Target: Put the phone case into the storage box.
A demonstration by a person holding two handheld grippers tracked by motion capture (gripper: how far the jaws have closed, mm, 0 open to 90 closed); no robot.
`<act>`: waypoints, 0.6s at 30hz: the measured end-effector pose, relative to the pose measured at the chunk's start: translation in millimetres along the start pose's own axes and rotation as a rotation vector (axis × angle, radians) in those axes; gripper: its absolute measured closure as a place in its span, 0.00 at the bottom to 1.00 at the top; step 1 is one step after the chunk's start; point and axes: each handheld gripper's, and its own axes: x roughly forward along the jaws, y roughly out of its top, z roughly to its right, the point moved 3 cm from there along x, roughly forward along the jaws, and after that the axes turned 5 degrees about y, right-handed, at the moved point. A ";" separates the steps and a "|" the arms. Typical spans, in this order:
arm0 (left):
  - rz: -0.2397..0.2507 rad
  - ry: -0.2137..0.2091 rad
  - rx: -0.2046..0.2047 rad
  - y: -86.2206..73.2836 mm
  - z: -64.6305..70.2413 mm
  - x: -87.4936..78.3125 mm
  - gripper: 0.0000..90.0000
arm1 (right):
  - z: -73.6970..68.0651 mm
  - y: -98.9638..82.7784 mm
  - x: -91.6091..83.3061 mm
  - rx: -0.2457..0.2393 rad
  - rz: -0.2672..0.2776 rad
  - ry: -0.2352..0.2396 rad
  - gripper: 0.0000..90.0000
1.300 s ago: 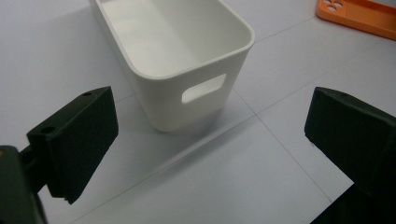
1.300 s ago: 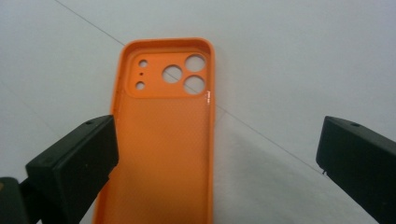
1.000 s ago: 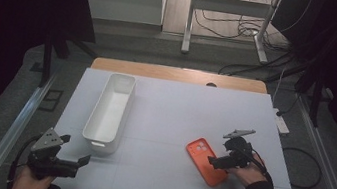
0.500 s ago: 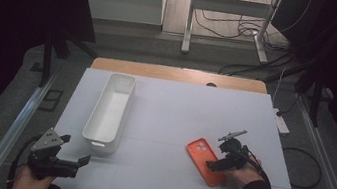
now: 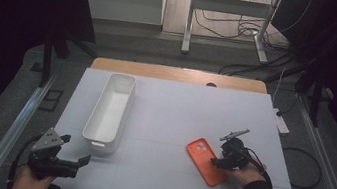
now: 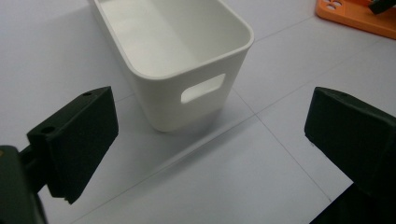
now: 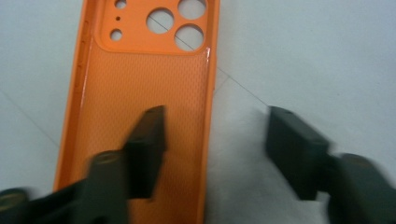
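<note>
The bench carries one white bin and one orange phone case, with two grippers at work over it. Taking the bin as landmark, it stands upright and empty on the left half of the bench, its long side running away from the person, a handle slot cut in its near end wall.

The left gripper is held low by the person's left hand at the near left corner of the bench, just before the bin's near end and pointing past it; in the left gripper view its fingers stand wide apart with nothing between them.

The right gripper lies well to the right of the bin, the forearm in a dark sleeve coming in from the near right edge, the hand tilted down onto the case. Its fingers have just been closing: one finger sits inside the case's hollow, the other on the bare bench beside it, with the case's long side wall between them and a gap still showing.

The phone case lies flat, open side up, camera holes at its far end, well apart from the bin.
</note>
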 end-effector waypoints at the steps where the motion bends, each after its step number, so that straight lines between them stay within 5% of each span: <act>1: 0.000 0.000 0.000 0.0 0.0 0.0 0.04 | 0.4 0.1 -0.6 -0.001 -0.003 0.008 0.60; 8: -0.001 0.002 0.003 0.0 0.2 0.1 0.04 | 2.0 1.0 -2.2 0.033 -0.018 0.079 0.90; 11: -0.001 0.002 0.002 0.1 0.2 0.2 0.04 | 2.9 1.9 -2.7 0.045 -0.026 0.064 0.97; 18: -0.001 0.003 0.002 0.2 0.3 0.3 0.04 | 2.9 2.5 -3.0 0.043 -0.032 0.064 0.98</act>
